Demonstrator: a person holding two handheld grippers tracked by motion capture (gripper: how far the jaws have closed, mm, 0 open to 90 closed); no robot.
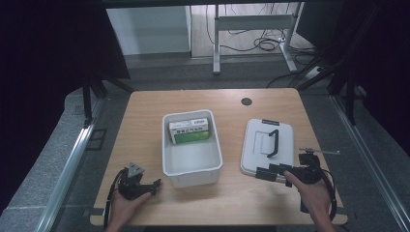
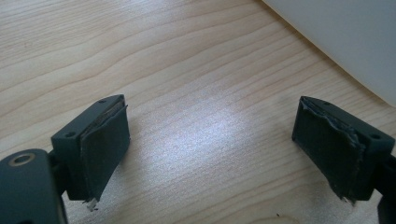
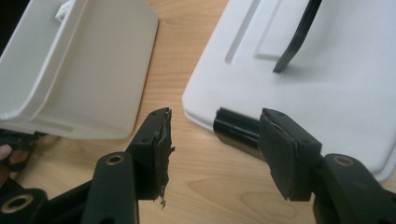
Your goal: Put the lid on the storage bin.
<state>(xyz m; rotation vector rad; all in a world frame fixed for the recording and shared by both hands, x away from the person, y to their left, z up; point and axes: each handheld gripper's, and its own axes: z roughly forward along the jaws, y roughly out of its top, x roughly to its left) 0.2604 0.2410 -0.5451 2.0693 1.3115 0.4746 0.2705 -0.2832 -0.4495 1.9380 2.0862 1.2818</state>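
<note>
So the right gripper sits at the near edge of the white lid, which lies flat on the wooden counter to the right of the open white bin. Its jaws are spread wide and not gripping anything; in the right gripper view the lid's black latch pokes into the gap between them, right up against one pad, though I can't tell if it's actually touching. The lid's black handle stands up across the middle of its top. Inside the bin, a green and white box rests against the far wall, the rest of the bin floor bare. The left gripper rests at the near left corner of the counter, just beside the bin's near left corner, jaws also wide apart with nothing but wood grain between them. In its own view a bit of the bin's white wall shows at the top right. The bin and lid lie near each other without touching.
</note>
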